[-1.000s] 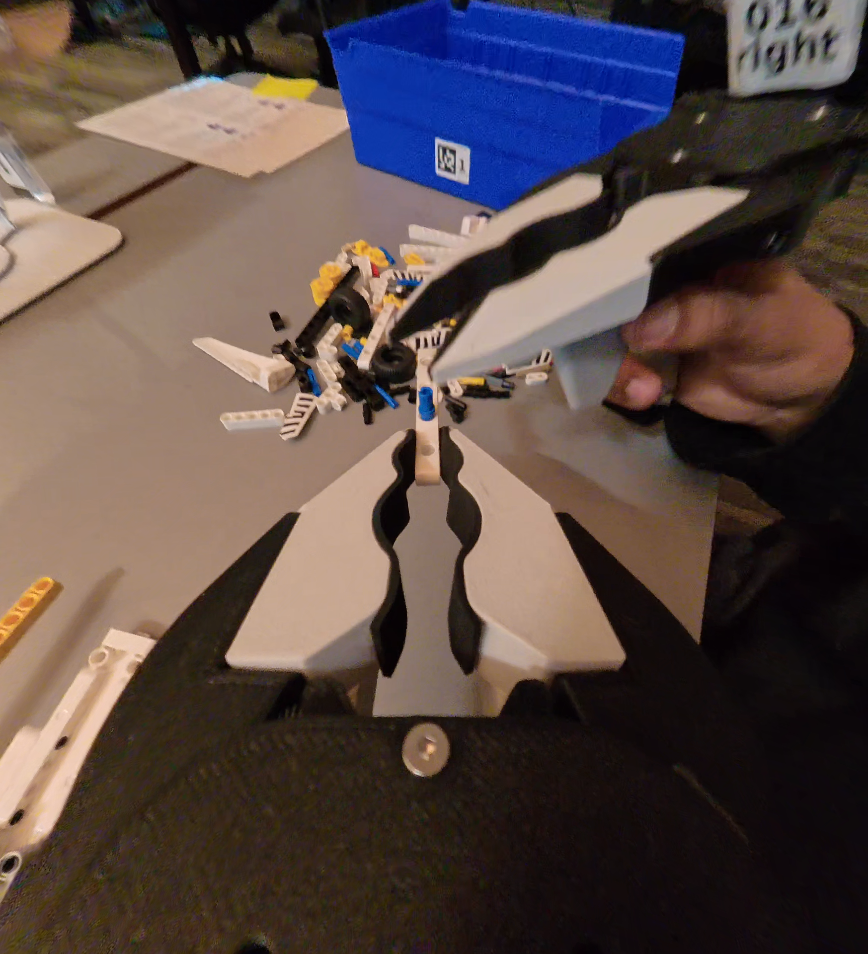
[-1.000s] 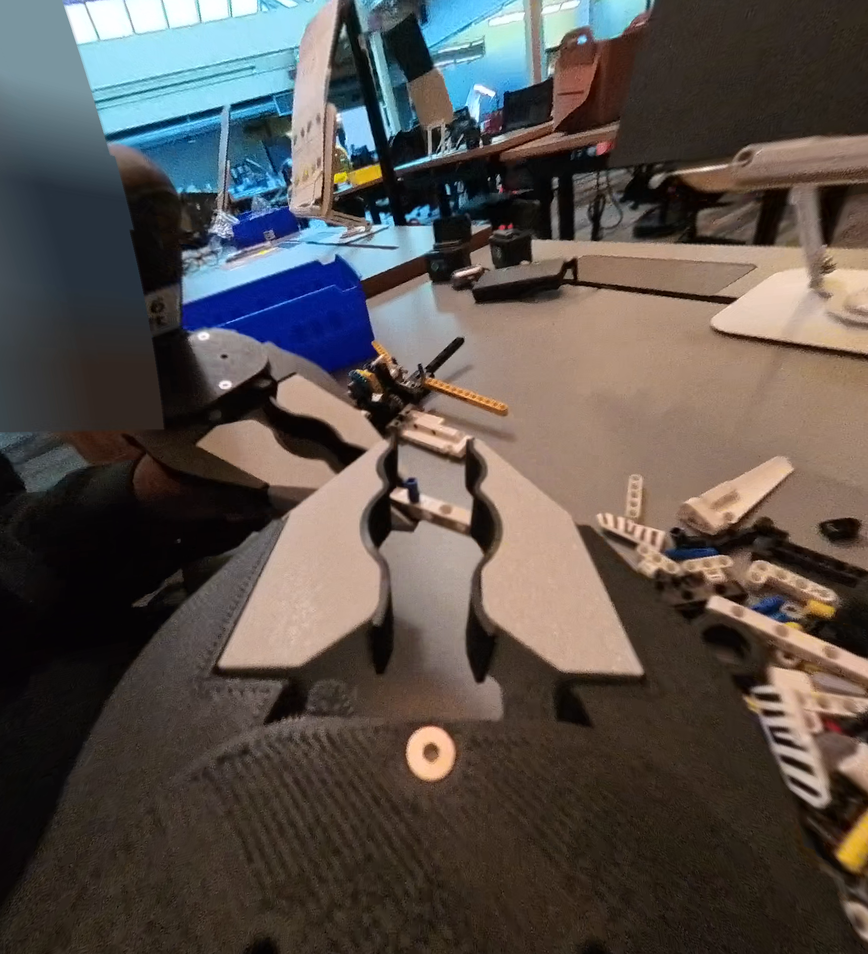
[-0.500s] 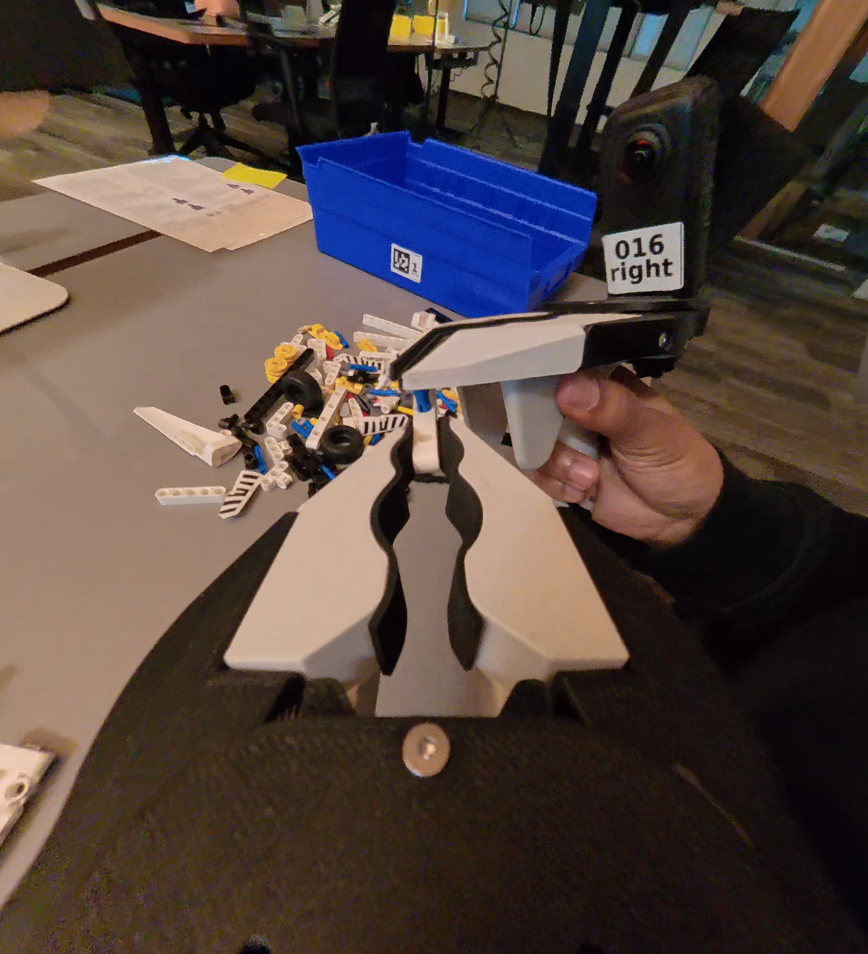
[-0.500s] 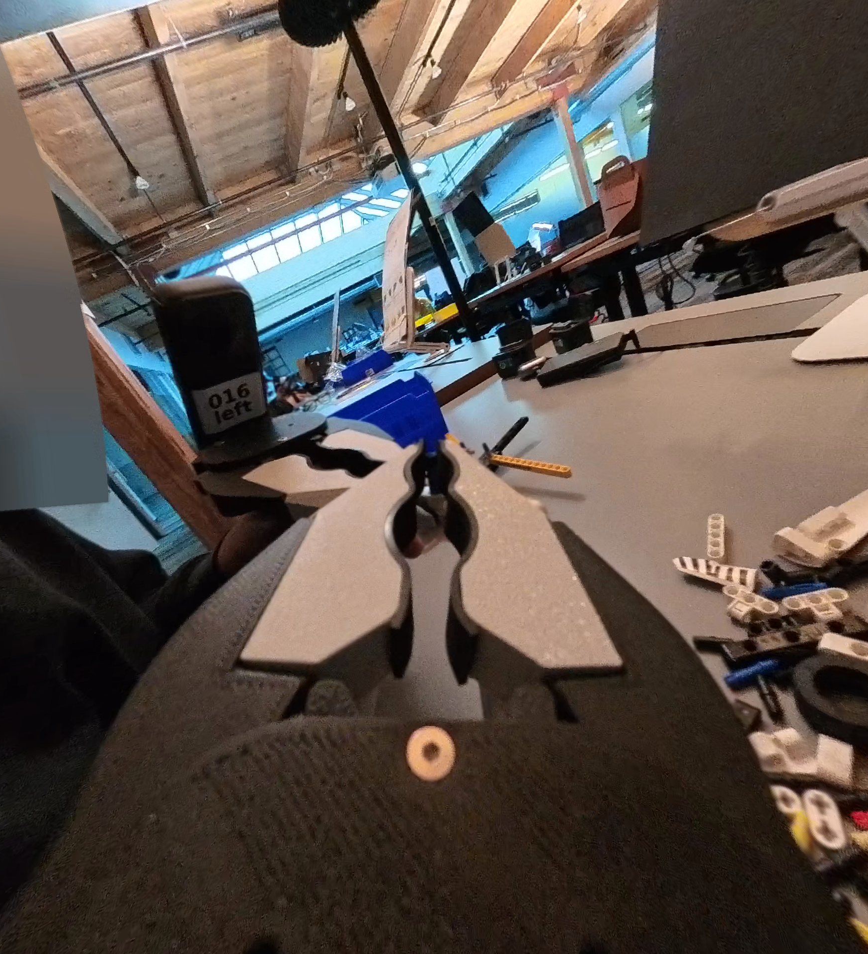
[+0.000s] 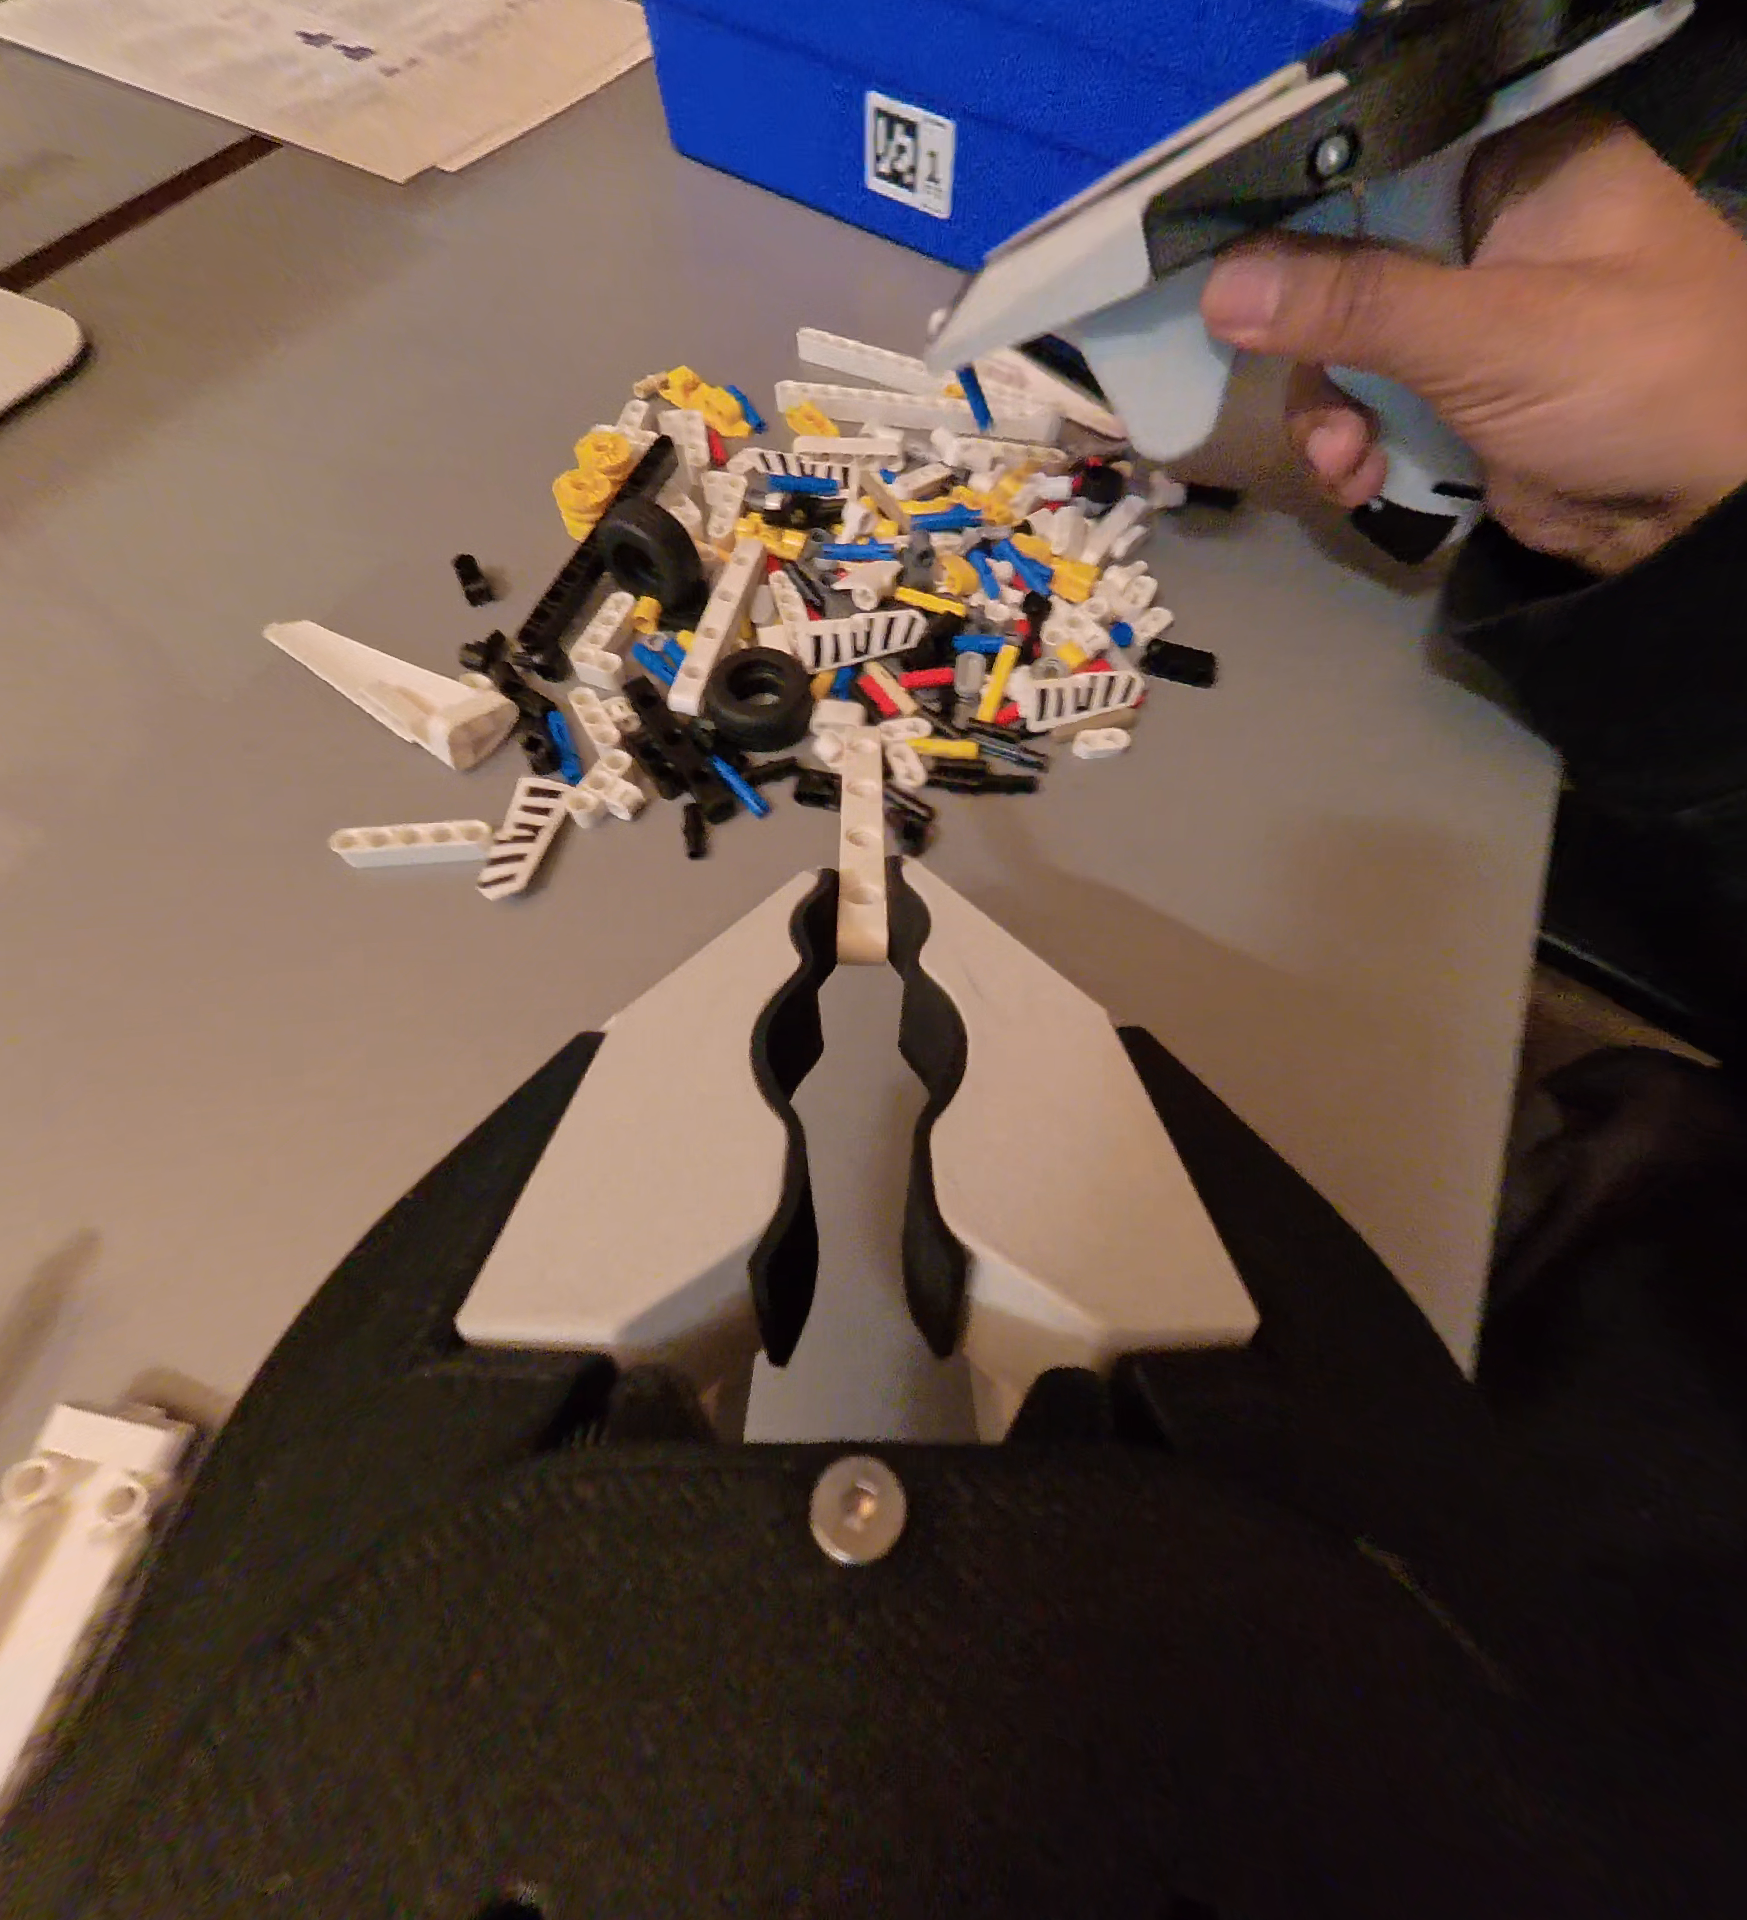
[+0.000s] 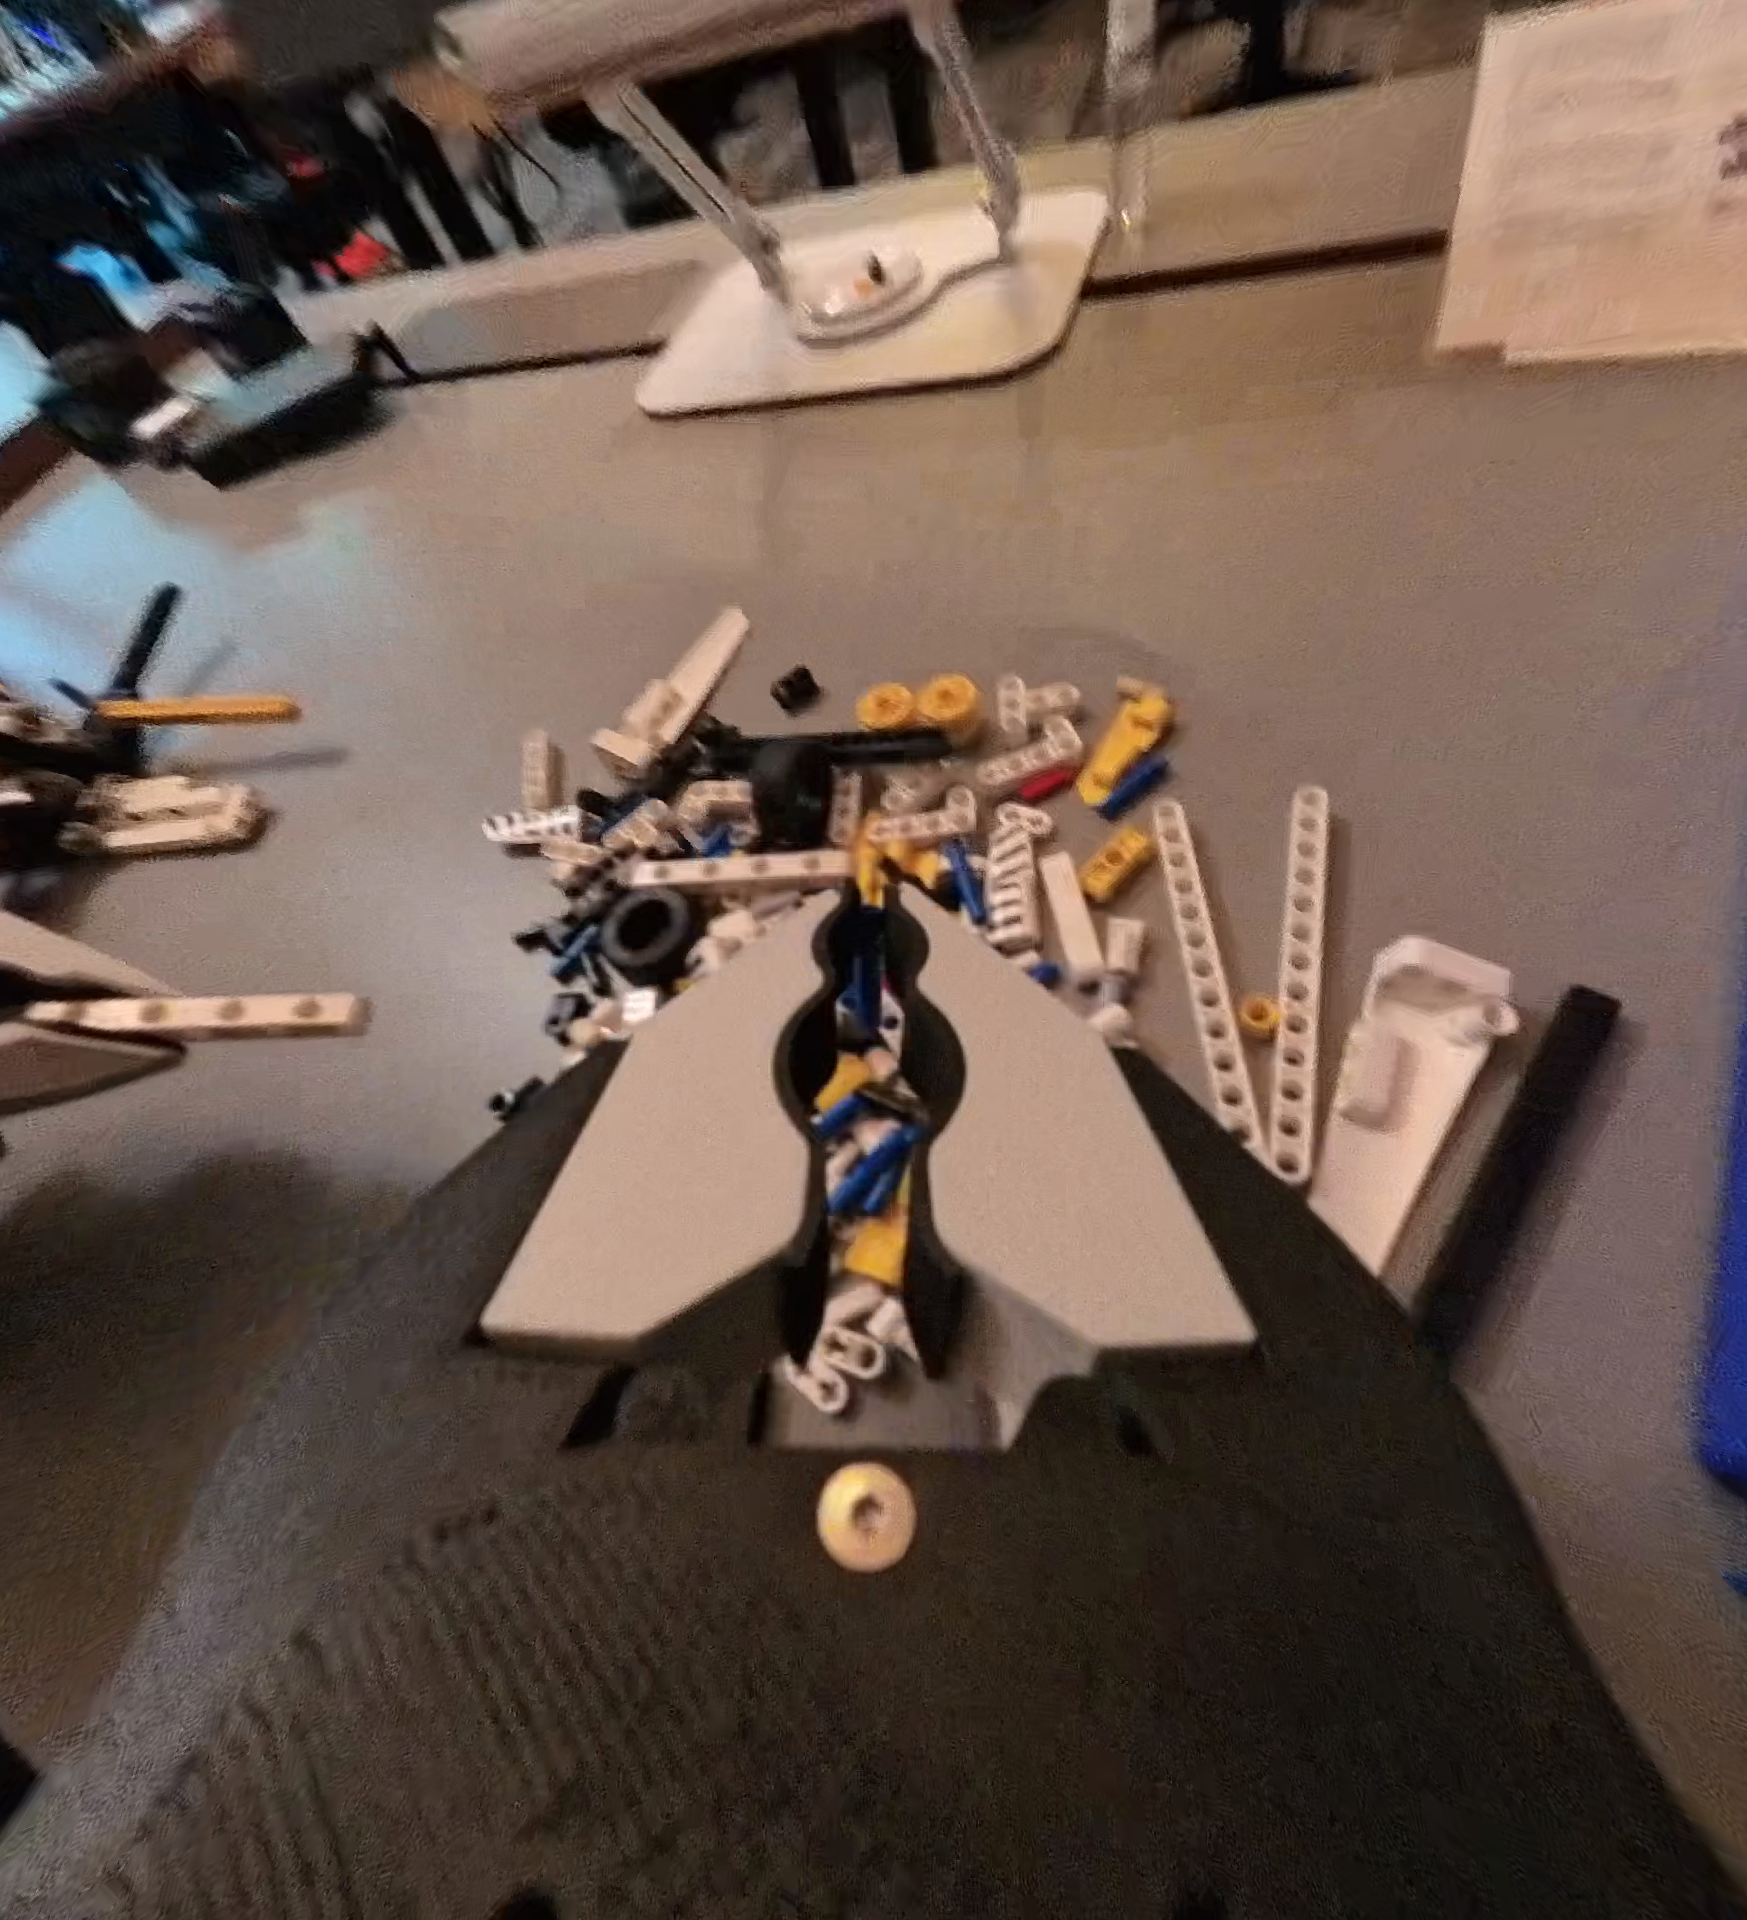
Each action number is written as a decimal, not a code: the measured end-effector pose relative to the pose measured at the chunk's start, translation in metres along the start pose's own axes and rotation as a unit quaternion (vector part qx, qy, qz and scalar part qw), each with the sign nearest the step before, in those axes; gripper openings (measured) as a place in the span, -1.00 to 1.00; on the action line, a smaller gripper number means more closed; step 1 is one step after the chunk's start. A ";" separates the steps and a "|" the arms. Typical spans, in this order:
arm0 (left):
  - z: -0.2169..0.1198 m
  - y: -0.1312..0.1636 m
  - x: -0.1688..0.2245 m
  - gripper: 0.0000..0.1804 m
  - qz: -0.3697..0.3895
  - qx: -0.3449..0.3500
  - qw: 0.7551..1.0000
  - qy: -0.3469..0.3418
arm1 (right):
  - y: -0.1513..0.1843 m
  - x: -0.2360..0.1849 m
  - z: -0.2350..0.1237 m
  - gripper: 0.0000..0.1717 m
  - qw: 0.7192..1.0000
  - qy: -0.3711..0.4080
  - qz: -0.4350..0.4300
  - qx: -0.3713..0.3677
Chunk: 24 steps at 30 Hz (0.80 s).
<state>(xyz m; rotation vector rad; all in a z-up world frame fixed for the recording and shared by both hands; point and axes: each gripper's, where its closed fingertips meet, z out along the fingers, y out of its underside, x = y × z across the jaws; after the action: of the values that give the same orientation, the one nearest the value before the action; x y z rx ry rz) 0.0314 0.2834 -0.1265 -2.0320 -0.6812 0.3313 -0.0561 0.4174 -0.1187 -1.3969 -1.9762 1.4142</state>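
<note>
White beam [image 5: 864, 862] clamped in left claw [image 5: 864, 914]

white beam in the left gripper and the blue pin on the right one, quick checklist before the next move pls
1. Left gripper clamps the white beam between both pads: ok.
2. Beam's far holes free of pins: ok.
3. Right gripper fingers closed with a blue pin at the tips: ok.
4. Pin firmly seated between the pads: cannot tell, blurred.
5. Pin lined up with a beam hole: not ok, it hangs over the parts pile.
6. Blue bin away from both grippers: ok.
</note>
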 end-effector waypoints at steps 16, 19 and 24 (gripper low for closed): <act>0.044 -0.023 -0.069 -0.92 -0.009 -0.025 0.996 -0.084 | -0.040 -0.004 -0.034 -0.68 0.967 0.031 -0.084 0.238; 0.070 -0.043 -0.076 -0.90 -0.004 -0.016 0.996 -0.088 | -0.034 -0.012 -0.025 -0.66 0.974 0.002 -0.072 0.215; 0.060 -0.049 -0.082 -0.34 0.031 -0.023 0.991 -0.129 | -0.034 -0.017 -0.027 -0.66 0.971 0.007 -0.099 0.219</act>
<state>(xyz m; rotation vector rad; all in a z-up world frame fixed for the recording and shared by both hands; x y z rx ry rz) -0.0807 0.2974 -0.1199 -2.0768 -0.7895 0.6292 -0.0463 0.4161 -0.0733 -0.9821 -1.6079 1.6116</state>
